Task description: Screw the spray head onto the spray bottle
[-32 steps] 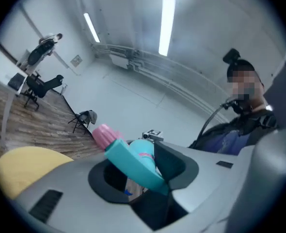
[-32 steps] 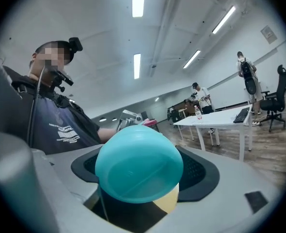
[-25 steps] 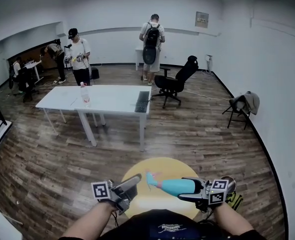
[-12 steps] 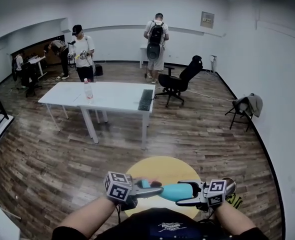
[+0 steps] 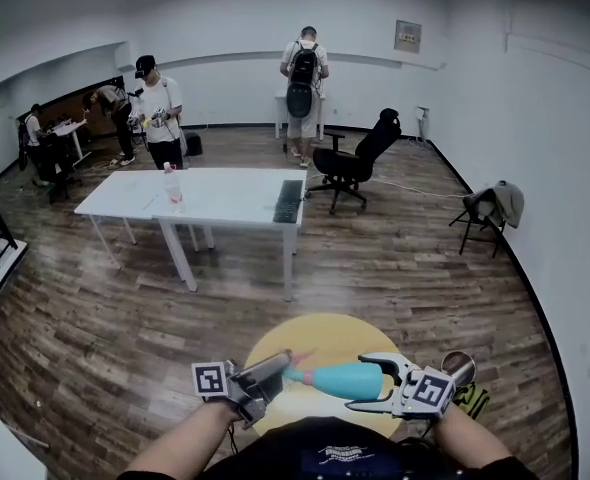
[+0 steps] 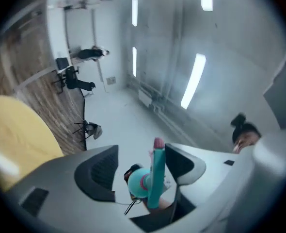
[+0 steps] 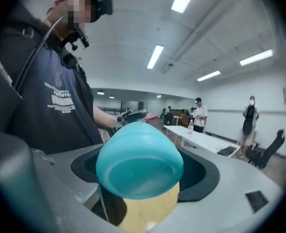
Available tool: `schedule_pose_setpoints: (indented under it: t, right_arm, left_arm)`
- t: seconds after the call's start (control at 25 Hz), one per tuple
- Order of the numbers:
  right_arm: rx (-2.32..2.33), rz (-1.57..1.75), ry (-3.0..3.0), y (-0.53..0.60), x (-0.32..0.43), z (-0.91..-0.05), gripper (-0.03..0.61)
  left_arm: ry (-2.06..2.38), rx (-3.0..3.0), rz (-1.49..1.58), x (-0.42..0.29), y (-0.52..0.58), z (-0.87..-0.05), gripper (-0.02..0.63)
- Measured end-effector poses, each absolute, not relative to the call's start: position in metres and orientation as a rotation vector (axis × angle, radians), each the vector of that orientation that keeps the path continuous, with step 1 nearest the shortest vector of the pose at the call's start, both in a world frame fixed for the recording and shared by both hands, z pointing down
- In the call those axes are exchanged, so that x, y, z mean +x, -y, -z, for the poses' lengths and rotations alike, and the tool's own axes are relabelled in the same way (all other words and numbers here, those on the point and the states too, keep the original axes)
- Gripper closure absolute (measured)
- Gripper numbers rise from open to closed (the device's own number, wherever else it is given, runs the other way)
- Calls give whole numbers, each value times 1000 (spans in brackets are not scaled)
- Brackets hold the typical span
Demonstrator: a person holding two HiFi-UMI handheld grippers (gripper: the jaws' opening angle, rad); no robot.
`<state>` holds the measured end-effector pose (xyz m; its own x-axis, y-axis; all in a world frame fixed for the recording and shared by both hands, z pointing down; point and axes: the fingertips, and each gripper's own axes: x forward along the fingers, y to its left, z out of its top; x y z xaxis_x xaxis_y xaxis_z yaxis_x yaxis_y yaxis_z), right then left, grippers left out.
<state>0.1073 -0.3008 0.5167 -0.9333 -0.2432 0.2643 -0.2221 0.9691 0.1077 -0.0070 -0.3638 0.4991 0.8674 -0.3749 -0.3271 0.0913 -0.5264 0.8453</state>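
A wood-plank floor (image 5: 95,308) fills a white-walled room. A round yellow table (image 5: 325,330) sits at 6 o'clock in the head view, just ahead of the person; a long white table (image 5: 225,193) stands at 11 o'clock with a drink bottle (image 5: 171,184) and a keyboard (image 5: 286,202) on it; an office chair (image 5: 353,163) is near 12 o'clock, and a folding chair (image 5: 483,213) draped with a jacket is at 3 o'clock by the wall.

The head view shows the spray bottle (image 5: 340,378) lying level over the yellow table, neck toward 9 o'clock, with the spray head (image 5: 293,371) at that neck; the right gripper (image 5: 367,380) is clamped round the bottle's body; the left gripper (image 5: 275,370) reaches the spray head. Only the right gripper view shows the bottle's round base, filling the gap between its jaws. Only the left gripper view shows the spray head end-on between jaws that are opening; it lies against the jaw at 3 o'clock and clear of the jaw at 9 o'clock.

Count: two grippers; one spray bottle; one spray head; one office chair; one folding chair; four people far off at 10 to 12 o'clock, among them a person in a cap (image 5: 158,108) and a person with a backpack (image 5: 303,78).
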Motion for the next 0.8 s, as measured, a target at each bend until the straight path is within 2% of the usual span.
schedule_pose_setpoints:
  t: [0.04, 0.08, 0.2, 0.28, 0.36, 0.48, 0.64, 0.72, 0.8]
  right_arm:
    - [367, 218, 2800, 298, 106, -514, 149]
    - [377, 293, 2768, 294, 104, -513, 149]
    - [360, 351, 2714, 287, 98, -521, 149]
    - [344, 311, 2728, 287, 90, -523, 149]
    - [301, 135, 2804, 290, 87, -524, 150]
    - [168, -303, 2905, 292, 97, -532, 150]
    - [59, -661, 2911, 284, 101, -549, 150]
    - [91, -680, 2926, 286, 102, -552, 150]
    - [171, -501, 2944, 291, 104, -548, 150]
  left_arm:
    - [218, 1980, 666, -20, 368, -505, 277]
    - [219, 1973, 681, -26, 366, -510, 270]
    - [143, 2148, 531, -5, 342, -507, 225]
    - [96, 2307, 402, 19, 327, -499, 236]
    - [118, 2477, 273, 34, 321, -494, 537]
    - [97, 2605, 81, 47, 315, -495, 512]
    - [133, 2572, -161, 61, 313, -507, 481]
    - [155, 2471, -137, 61, 319, -513, 478]
    - [140, 2342, 17, 55, 326, -514, 476]
